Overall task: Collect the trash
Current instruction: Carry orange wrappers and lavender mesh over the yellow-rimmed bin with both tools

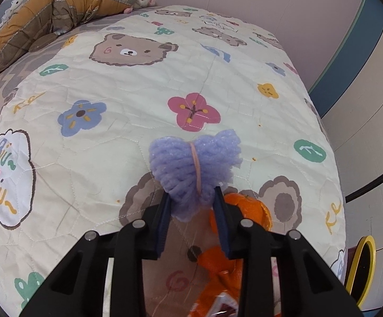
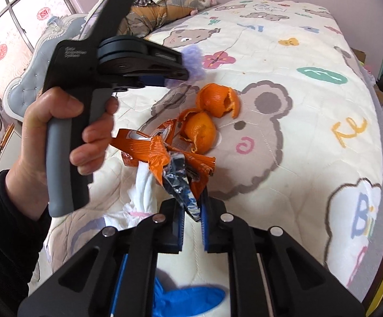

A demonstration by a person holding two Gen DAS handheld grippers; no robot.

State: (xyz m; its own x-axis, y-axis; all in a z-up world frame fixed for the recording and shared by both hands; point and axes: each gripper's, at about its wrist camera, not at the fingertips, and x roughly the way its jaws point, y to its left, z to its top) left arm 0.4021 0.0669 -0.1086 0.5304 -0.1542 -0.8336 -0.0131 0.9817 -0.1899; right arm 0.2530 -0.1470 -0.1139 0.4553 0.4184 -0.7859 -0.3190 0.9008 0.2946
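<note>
The left gripper pinches a fuzzy purple foam net. The right gripper clamps a crinkled foil-lined orange wrapper above the quilted bear-print bedspread, beside curled orange peels.

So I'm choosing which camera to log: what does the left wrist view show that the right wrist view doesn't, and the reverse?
Only the left wrist view shows the pink band tied around the purple foam net, and the left gripper shut on it.

Only the right wrist view shows the white tissue, a blue item below, the person's left hand, and the right gripper shut on the orange wrapper.

Both show the orange peels, the bear quilt, and the foam net.
</note>
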